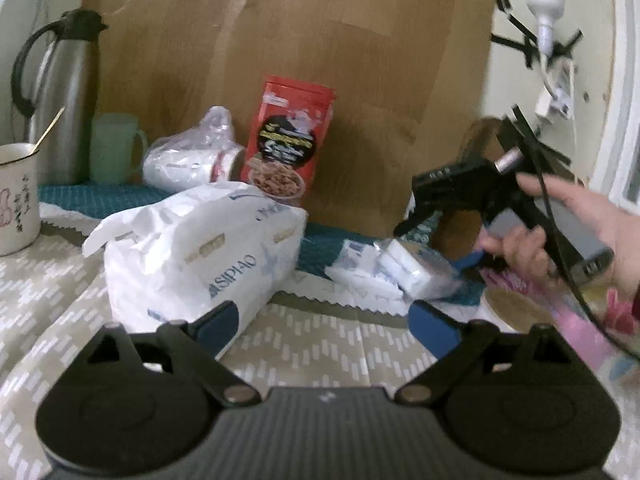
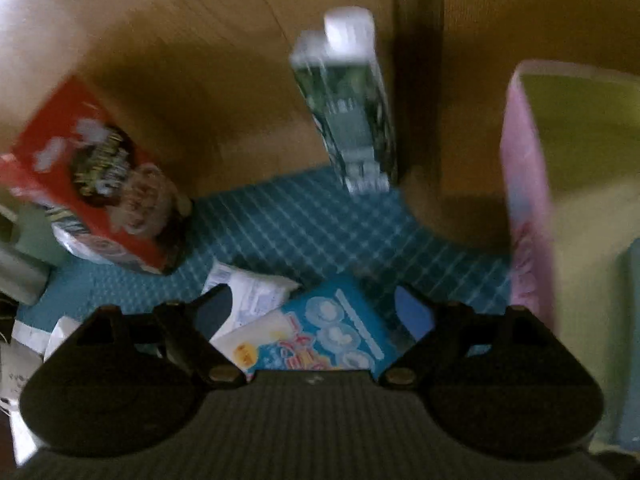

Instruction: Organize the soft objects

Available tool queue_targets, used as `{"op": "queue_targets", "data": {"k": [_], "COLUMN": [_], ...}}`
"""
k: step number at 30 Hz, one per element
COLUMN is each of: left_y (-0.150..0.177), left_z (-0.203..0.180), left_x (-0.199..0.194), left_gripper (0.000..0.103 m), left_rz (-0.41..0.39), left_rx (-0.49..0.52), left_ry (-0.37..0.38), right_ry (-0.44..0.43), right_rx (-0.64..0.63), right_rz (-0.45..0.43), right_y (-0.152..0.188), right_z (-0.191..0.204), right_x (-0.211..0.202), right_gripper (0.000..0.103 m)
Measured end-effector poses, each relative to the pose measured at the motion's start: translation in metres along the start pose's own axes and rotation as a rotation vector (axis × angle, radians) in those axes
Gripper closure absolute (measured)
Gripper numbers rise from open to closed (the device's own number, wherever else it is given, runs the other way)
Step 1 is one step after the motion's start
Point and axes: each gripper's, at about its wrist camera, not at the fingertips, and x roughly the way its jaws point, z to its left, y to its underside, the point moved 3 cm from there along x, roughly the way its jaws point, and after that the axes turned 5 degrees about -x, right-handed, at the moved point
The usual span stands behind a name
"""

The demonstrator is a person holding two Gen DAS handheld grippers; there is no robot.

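In the left wrist view a large white soft pack printed SIPIAO lies on the patterned cloth, just ahead of my left gripper, which is open and empty. Small white tissue packs lie to its right on the teal mat. My right gripper hovers above them, held in a hand. In the right wrist view my right gripper is open over a blue and white soft pack and a white tissue pack. The view is blurred.
A red snack pouch leans on a cardboard sheet. A bagged white roll, a green cup, a steel thermos and a white mug stand left. A pink box and a green carton stand nearby.
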Motion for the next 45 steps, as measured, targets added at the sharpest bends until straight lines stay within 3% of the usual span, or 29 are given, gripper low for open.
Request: {"op": "queue_targets", "data": {"k": [2,6,10,15,17,20,22,24,26,29,30,32,33,37,39,42,45], "left_y": [-0.003,-0.01,-0.015,-0.016,-0.013,-0.007,-0.005,-0.005,-0.004,-0.004,-0.003,-0.002,-0.002,-0.001,0.0,0.008,0.026], "left_z": [0.007,0.023,0.04,0.071,0.082,0.091,0.094,0.093,0.091,0.088,0.087,0.087,0.087,0.08,0.068,0.038,0.002], "left_x": [-0.002,-0.013,-0.027,-0.042,-0.046,-0.048,-0.049,-0.046,-0.042,-0.042,-0.043,-0.045,-0.046,-0.045,-0.044,-0.045,-0.051], "left_gripper": [0.008,0.009,0.009,0.012,0.012,0.012,0.012,0.012,0.012,0.012,0.012,0.014,0.016,0.029,0.029,0.029,0.029], "left_rz": [-0.022,-0.094,-0.153,-0.145,-0.126,-0.105,-0.1,-0.098,-0.081,-0.079,-0.083,-0.088,-0.087,-0.053,-0.012,0.081,0.177], "left_rx": [-0.038,-0.125,-0.206,-0.354,-0.392,-0.409,-0.427,-0.423,-0.413,-0.391,-0.386,-0.385,-0.386,-0.355,-0.294,-0.164,-0.101], "left_ry": [-0.006,-0.025,-0.046,0.002,0.012,-0.007,0.006,-0.002,0.005,0.02,0.029,0.043,0.056,0.123,0.196,0.284,0.387], "right_ry": [-0.076,-0.173,-0.208,-0.244,-0.223,-0.108,-0.045,-0.015,0.017,0.045,0.054,0.021,-0.016,-0.104,-0.112,-0.113,-0.063], "right_rx": [-0.002,-0.11,-0.282,-0.455,-0.619,-0.901,-0.956,-0.983,-1.023,-1.02,-0.994,-0.929,-0.909,-1.073,-1.153,-1.121,-1.036], "right_rz": [0.045,0.053,0.081,0.081,0.045,-0.097,-0.168,-0.242,-0.301,-0.211,-0.163,-0.084,-0.08,-0.061,-0.085,-0.1,-0.154], "right_y": [0.007,0.038,0.088,0.155,0.183,0.219,0.222,0.213,0.199,0.174,0.165,0.158,0.159,0.211,0.242,0.27,0.289], "right_z": [0.007,0.037,0.071,0.094,0.102,0.114,0.115,0.118,0.124,0.126,0.126,0.124,0.124,0.122,0.109,0.068,0.03], "right_x": [0.001,-0.02,-0.035,-0.058,-0.069,-0.083,-0.086,-0.081,-0.07,-0.038,-0.027,-0.012,-0.015,-0.043,-0.063,-0.094,-0.119], "right_gripper": [0.015,0.016,0.016,0.015,0.016,0.016,0.016,0.014,0.005,0.004,0.005,0.031,0.032,0.034,0.033,0.031,0.03]}}
